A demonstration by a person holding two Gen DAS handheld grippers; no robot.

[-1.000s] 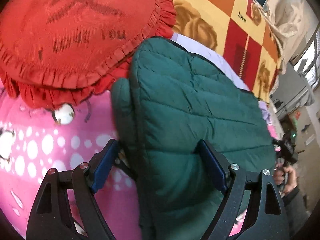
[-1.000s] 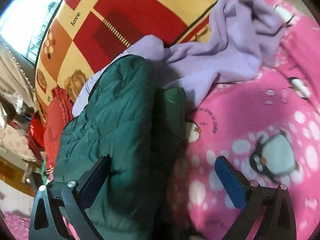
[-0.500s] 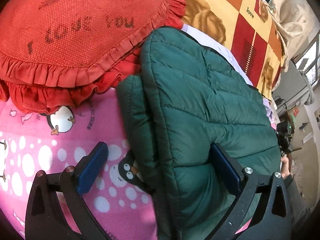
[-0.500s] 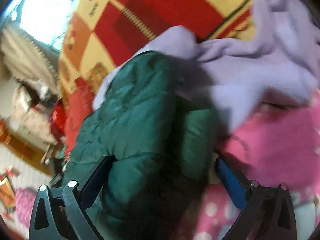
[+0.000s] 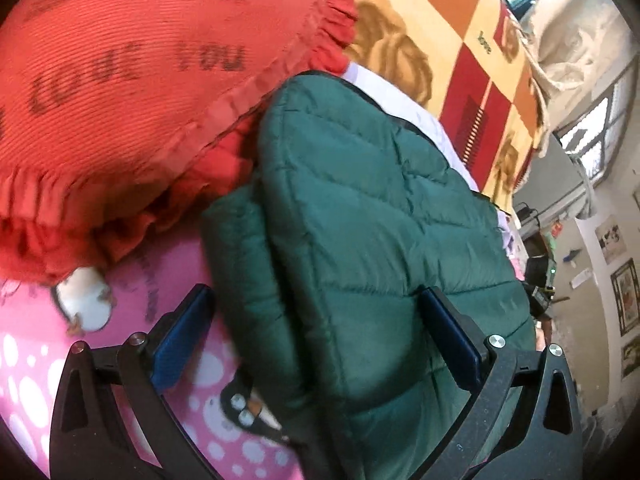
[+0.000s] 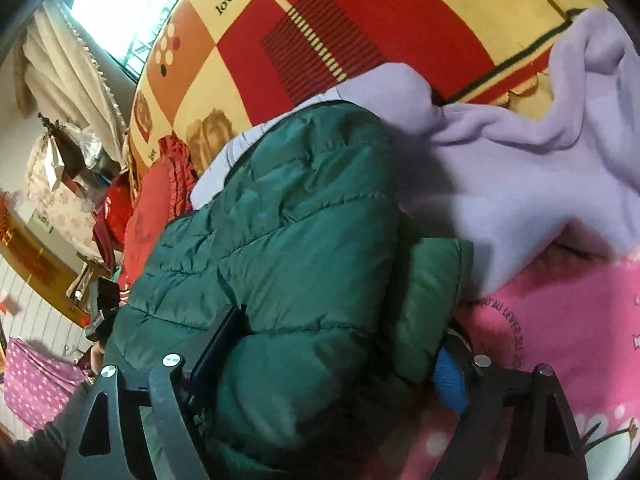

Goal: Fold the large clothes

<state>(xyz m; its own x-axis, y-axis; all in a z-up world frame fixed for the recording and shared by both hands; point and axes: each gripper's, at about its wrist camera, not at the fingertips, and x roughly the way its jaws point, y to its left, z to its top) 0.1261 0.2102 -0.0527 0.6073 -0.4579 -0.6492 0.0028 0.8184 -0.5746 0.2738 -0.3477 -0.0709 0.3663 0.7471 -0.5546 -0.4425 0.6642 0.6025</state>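
A: Support surface?
B: Bed w/ pink penguin-print sheet [image 5: 120, 364], white dots.
A: Lying on it?
B: Green quilted jacket [image 5: 360, 240], folded, centre. Red frilled cushion [image 5: 132, 92] just beside its one end, lavender fleece garment [image 6: 540, 184] at the other end, touching it. Red-and-yellow checked blanket [image 6: 320, 40] behind all three.

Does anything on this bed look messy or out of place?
The lavender fleece garment lies crumpled in loose folds on the pink penguin sheet, one end tucked under the folded green puffer jacket. The jacket is a fairly tidy bundle, though one padded flap sticks out along its side. No spill or damage shows.
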